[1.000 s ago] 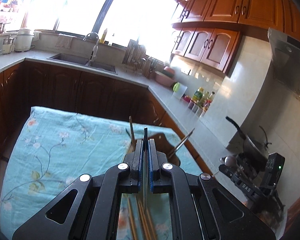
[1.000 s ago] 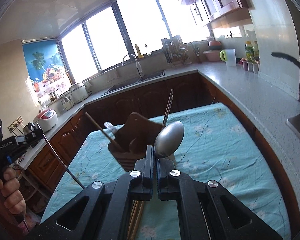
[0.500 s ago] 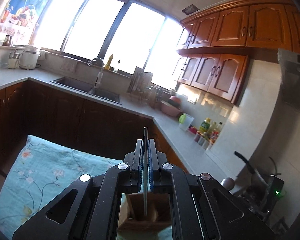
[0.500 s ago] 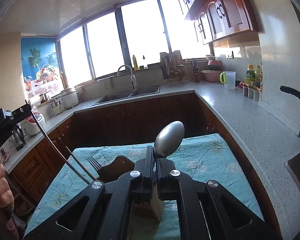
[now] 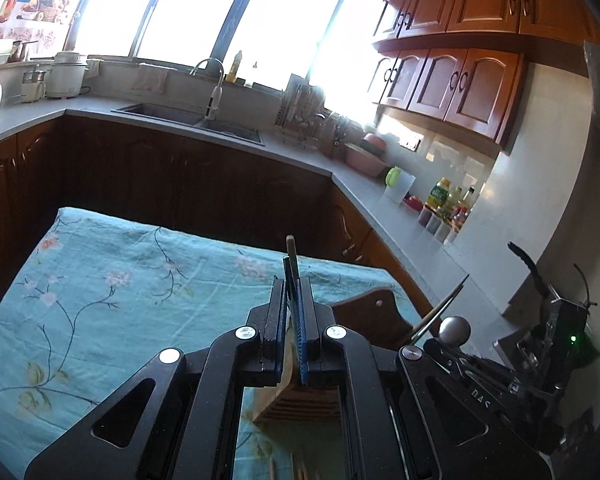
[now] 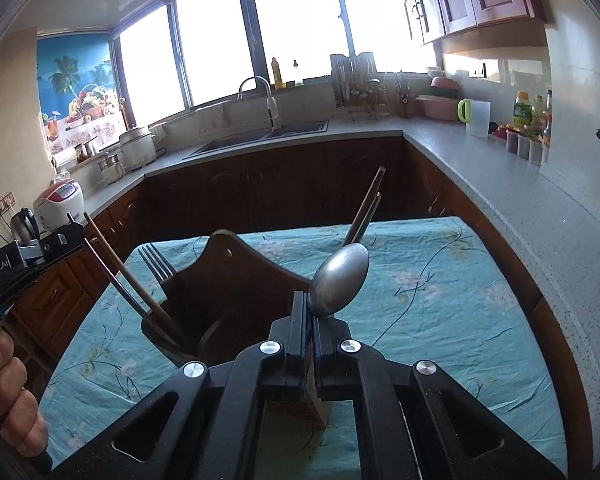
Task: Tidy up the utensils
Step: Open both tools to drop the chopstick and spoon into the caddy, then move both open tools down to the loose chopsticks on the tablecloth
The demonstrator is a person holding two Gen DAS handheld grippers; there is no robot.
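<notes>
My left gripper [image 5: 293,284] is shut on a thin dark chopstick [image 5: 287,266] that stands up between its pads. In the right wrist view, the left gripper [image 6: 70,236] sits at the left and the dark chopstick [image 6: 112,280] slants down into the left compartment of the dark wooden utensil holder [image 6: 228,280], beside a wooden chopstick [image 6: 120,264] and a fork [image 6: 156,260]. My right gripper [image 6: 308,300] is shut on a metal spoon [image 6: 342,280], bowl upward, just above the holder. In the left wrist view the spoon [image 5: 455,330] and holder [image 5: 374,312] show at the right.
The holder stands on a table with a turquoise flowered cloth [image 6: 440,288]. Two more chopsticks [image 6: 364,212] lean out of its right side. Loose chopsticks [image 5: 296,472] lie on the cloth below the left gripper. Dark cabinets and a grey counter [image 6: 500,188] surround the table. A hand [image 6: 8,400] holds the left gripper.
Both grippers have come down and closer to the holder, which now looms larger in the right wrist view. The dark chopstick's lower end has dropped into the holder's left compartment.
</notes>
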